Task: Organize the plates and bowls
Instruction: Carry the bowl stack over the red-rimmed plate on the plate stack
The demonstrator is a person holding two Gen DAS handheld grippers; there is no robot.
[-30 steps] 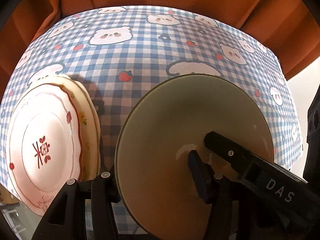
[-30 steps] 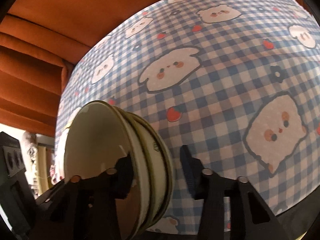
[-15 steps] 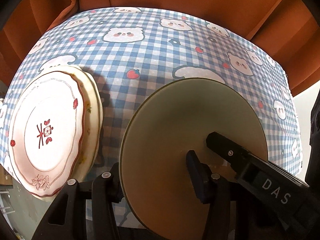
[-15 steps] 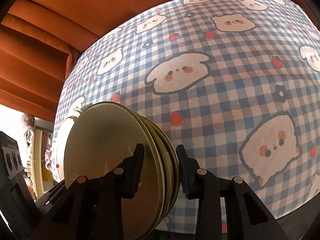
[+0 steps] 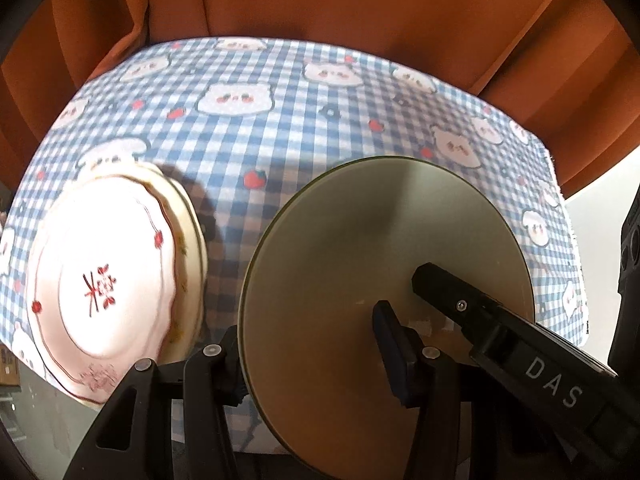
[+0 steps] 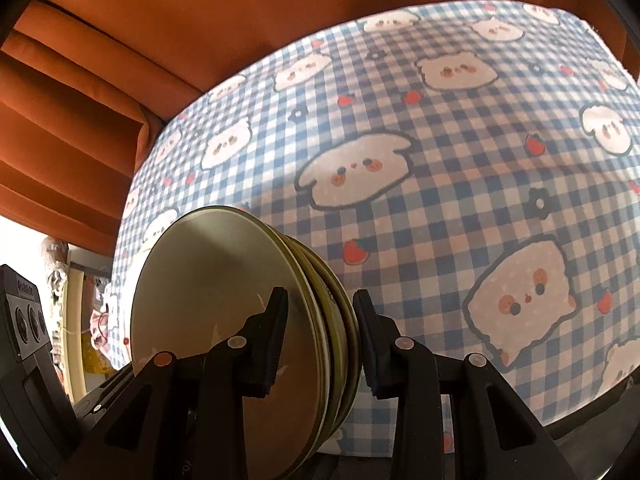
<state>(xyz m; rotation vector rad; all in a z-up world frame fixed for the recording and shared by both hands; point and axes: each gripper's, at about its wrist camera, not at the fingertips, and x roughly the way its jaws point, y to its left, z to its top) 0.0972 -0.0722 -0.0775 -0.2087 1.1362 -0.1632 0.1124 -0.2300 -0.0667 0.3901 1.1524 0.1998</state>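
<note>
A stack of nested olive-green bowls (image 5: 384,248) hangs a little above the blue checked tablecloth (image 5: 280,120), held from both sides. My left gripper (image 5: 310,356) is shut on the stack's near-left wall, one finger inside and one outside. My right gripper (image 6: 320,332) is shut on the opposite wall; its inner finger (image 5: 448,284) shows inside the top bowl. In the right wrist view the bowls (image 6: 224,280) show about three rims edge-on. A stack of white plates (image 5: 108,280) with red trim lies at the table's left.
Orange curtains (image 5: 360,8) hang close behind the table. The cloth's right edge (image 5: 568,240) drops off beside the bowls. A wide stretch of tablecloth (image 6: 440,180) lies beyond and to the right of the bowls. Clutter (image 6: 56,272) shows past the table's left end.
Both grippers have risen with the bowl stack between them, so the table now looks farther below. The plates have stayed where they were.
</note>
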